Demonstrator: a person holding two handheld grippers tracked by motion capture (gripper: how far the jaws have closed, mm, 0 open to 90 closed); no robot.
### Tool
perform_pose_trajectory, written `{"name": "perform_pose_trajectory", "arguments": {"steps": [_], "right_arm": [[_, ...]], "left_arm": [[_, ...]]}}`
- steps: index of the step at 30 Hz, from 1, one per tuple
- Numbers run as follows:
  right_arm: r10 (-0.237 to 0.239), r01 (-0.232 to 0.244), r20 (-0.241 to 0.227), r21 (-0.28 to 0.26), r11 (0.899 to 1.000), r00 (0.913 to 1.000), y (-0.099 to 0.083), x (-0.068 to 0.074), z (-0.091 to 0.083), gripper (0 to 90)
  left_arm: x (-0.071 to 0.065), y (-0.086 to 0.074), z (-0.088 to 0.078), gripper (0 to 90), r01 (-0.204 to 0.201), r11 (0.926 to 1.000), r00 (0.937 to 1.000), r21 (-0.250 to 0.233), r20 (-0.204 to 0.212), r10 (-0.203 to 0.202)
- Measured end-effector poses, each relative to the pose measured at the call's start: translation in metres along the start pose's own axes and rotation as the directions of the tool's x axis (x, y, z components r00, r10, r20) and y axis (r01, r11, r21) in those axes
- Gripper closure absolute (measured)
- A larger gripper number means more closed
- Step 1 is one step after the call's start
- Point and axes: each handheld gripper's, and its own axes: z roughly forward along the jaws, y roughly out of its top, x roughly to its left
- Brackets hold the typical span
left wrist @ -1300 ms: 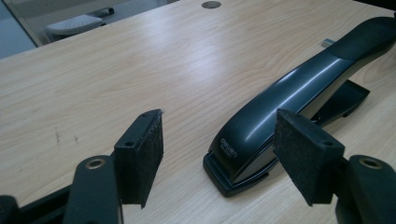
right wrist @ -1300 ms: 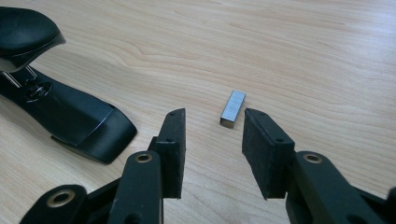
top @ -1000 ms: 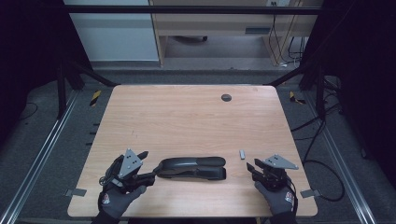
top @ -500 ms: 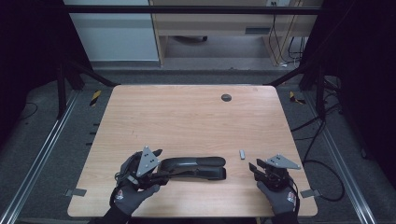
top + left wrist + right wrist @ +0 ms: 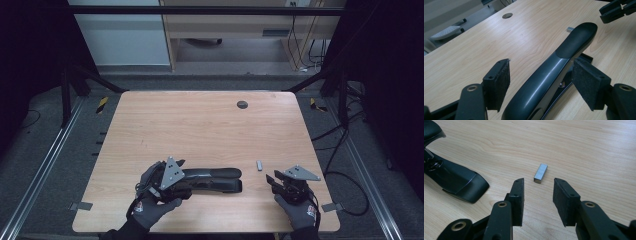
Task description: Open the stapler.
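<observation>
High view: a black stapler lies flat near the front edge of the wooden surface, its length running left to right. The left gripper sits at the stapler's left end, carried by a gloved hand. The right gripper rests near the front right corner, well apart from the stapler. A small grey metal block lies on the surface between the stapler's right end and the right gripper. A round dark grommet is set in the surface toward the far edge.

Left gripper view: the fingers stand wide on either side of the stapler's curved top arm. A clear gap shows on the left side; the right pad sits just beside the arm, and whether it touches cannot be told. The jaws have just been opening, with the stapler between them and not clamped. The metal block shows beyond the stapler's far tip, and the other gripper at the upper right corner.

Right gripper view: the fingers stand moderately apart and hold nothing. The metal block lies just beyond the tips, in line with the gap and apart from both pads. The stapler's base end lies at the left.
</observation>
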Motion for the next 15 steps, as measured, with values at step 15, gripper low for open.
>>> {"name": "perform_pose_trajectory", "arguments": {"steps": [15], "right_arm": [[0.006, -0.006, -0.004, 0.005, 1.0, 1.0, 0.0, 0.001, 0.0, 62.1]], "left_arm": [[-0.01, 0.011, 0.013, 29.7, -0.047, 0.9986, 0.9982, 0.024, 0.038, 0.046]]}}
